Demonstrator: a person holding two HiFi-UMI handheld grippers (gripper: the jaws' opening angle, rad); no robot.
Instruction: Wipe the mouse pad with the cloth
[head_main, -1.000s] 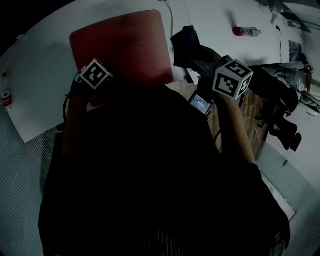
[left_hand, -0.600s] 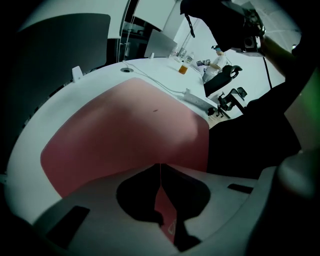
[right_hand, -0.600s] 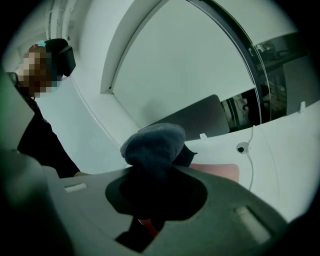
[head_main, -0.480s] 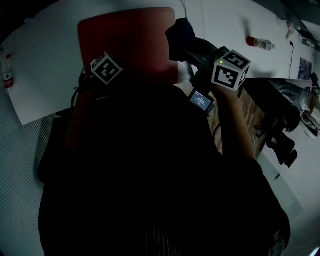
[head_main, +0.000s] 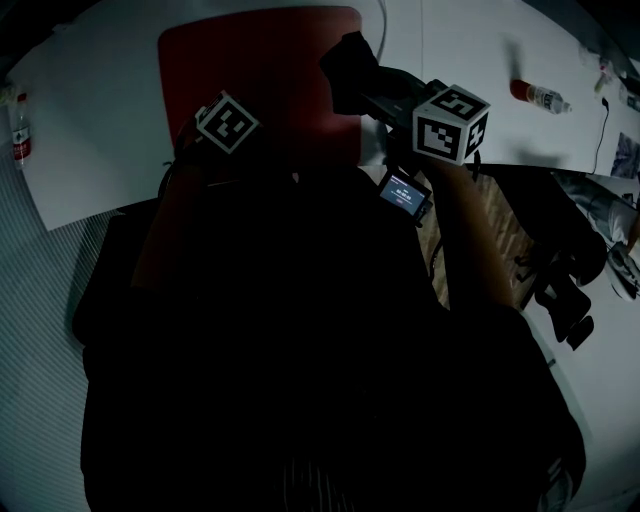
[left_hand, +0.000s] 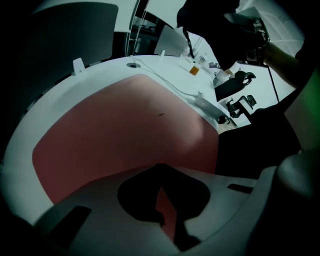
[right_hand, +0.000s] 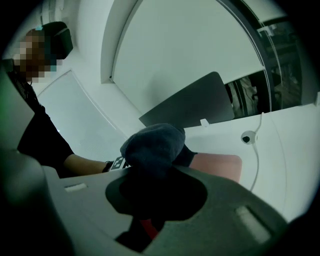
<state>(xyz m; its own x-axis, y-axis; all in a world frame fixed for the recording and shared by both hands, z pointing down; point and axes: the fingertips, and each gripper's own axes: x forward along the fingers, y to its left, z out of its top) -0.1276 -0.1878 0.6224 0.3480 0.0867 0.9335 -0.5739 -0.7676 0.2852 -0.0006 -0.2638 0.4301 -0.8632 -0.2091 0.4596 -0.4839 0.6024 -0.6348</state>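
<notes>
Right gripper (right_hand: 152, 200): we're reading its jaws as clamped on the cloth (right_hand: 152, 145), a dark bunched wad. In the right gripper view the wad is sticking straight out past the jaw tips toward 12 o'clock, rounded end outermost. In the head view its long axis is running in line with the gripper, roughly 4 to 10 o'clock, with the free end pointing at 10.

Left gripper (left_hand: 160, 187): jaws are sitting together at the tips with nothing between them. Only a thin red wedge of pad is showing lower down.

We're placing the mouse pad (left_hand: 120, 135) flat on the white table (left_hand: 60, 100); it's red with rounded corners. In the left gripper view it's filling the field ahead of the jaws from 9 through 2 o'clock. In the head view the left gripper is sitting over the pad's 7 o'clock part, and the cloth is overlapping its right edge at about 2 o'clock. We're not able to tell whether the cloth or the left jaws are touching the pad.

The pad's near edge is hiding behind the person's torso (head_main: 300, 350), so we're not calling its long axis.

Further out, a white cable (right_hand: 257, 150) is running just past the pad's far-right edge. In the right gripper view a dark grey panel (right_hand: 190, 107) is standing beyond the pad at 12. A bottle (head_main: 535, 95) is showing on the table well apart, at 2 o'clock of the right gripper in the head view.
</notes>
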